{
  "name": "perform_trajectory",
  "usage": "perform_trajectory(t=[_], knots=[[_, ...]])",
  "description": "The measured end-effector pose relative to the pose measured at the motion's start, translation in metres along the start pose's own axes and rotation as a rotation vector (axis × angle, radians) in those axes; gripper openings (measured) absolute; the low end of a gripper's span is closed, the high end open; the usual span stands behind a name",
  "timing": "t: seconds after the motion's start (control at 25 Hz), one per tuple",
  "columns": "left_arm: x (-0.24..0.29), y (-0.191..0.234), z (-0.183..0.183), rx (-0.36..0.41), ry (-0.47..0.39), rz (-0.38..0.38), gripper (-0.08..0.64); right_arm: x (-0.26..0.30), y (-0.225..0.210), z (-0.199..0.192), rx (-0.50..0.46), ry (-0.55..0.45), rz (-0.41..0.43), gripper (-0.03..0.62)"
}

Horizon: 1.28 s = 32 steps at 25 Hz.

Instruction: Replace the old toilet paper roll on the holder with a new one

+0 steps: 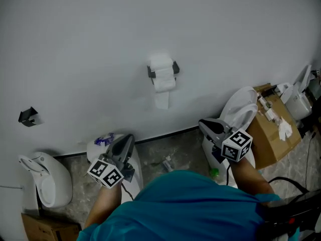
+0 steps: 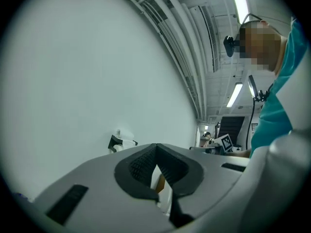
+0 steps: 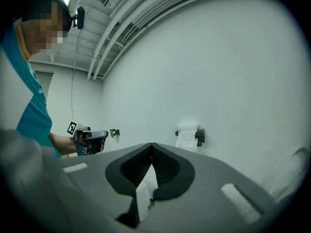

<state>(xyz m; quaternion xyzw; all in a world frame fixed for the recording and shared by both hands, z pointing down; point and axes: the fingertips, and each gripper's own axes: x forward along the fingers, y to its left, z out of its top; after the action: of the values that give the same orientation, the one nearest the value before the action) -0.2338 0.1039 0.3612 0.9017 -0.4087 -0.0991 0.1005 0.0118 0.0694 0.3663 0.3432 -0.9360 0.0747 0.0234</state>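
Toilet paper roll (image 1: 162, 66) sat on its far-wall holder (image 1: 175, 67), axis left-to-right, tail hanging down — left gripper (image 1: 129, 137) and right gripper (image 1: 202, 122) closed, empty.

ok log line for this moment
left tool: shut, empty | right tool: shut, empty | toilet paper roll: on holder, untouched

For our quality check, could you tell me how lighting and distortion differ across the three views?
Head view: dim, even light, toilet paper roll sharp. Left gripper view: fisheye bends ceiling pipes, corners black. Right gripper view: same fisheye, black corners.
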Motion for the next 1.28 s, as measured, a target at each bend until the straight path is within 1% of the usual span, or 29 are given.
perform_trajectory(t=[0.12,0.28,0.44,0.56,0.72,0.84,0.92,1.08,1.2,1.28], knots=[[0.005,0.028,0.007,0.005,0.006,-0.016,0.009,0.03,-0.005,0.003,0.001,0.009,-0.013,0.002],[0.013,0.054,0.013,0.012,0.018,-0.012,0.009,0.058,-0.015,0.003,0.006,0.019,-0.021,0.002],[0.024,0.072,0.014,0.007,0.021,0.003,0.009,0.079,-0.031,0.002,0.018,0.03,-0.011,0.002],[0.039,0.081,0.009,0.006,0.023,0.019,0.009,0.091,-0.049,0.002,0.016,0.027,0.012,0.002],[0.071,0.087,0.0,0.008,0.033,0.058,0.009,0.102,-0.083,0.003,0.041,0.006,0.067,0.002],[0.104,0.092,-0.002,0.02,0.022,0.118,0.009,0.111,-0.12,0.003,0.046,0.004,0.133,0.002],[0.129,0.093,-0.001,0.005,0.011,0.169,0.009,0.117,-0.15,0.003,0.031,0.027,0.178,0.002],[0.178,0.089,-0.009,-0.019,0.014,0.229,0.009,0.129,-0.204,0.013,0.024,0.036,0.269,0.002],[0.207,0.088,-0.016,-0.031,0.018,0.262,0.009,0.139,-0.238,0.015,0.048,0.031,0.311,0.003],[0.218,0.088,-0.022,-0.024,0.037,0.273,0.009,0.146,-0.251,0.011,0.069,0.034,0.329,0.003]])
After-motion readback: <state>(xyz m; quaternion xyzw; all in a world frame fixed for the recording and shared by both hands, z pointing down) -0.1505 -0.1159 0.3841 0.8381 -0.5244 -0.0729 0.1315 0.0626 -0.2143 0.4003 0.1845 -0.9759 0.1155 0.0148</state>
